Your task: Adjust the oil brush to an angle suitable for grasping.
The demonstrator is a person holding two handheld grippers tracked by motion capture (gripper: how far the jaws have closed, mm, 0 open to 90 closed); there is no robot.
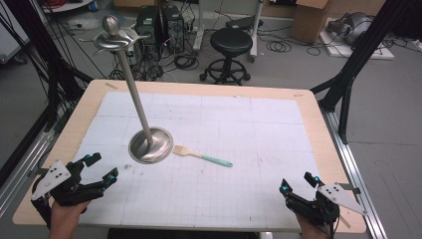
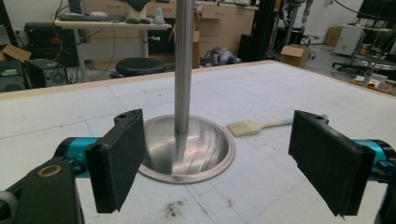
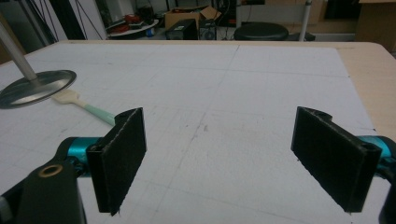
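1. Beside the stand base (image 1: 151,145), on its right, the brush (image 1: 201,155) is lying.
2. We are holding left gripper (image 1: 97,171) and right gripper (image 1: 298,184) spread, empty.
3. Reaching carelessly, we are risking toppling the tall stand.

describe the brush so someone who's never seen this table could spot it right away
Start at the tall metal stand on the left half of the white gridded table. Beside its round base, on the side toward the table's middle, lies the brush, flat on the mat. It is the lone small item: pale bristles toward the base, mint-green handle pointing away.

No legible text or labels.
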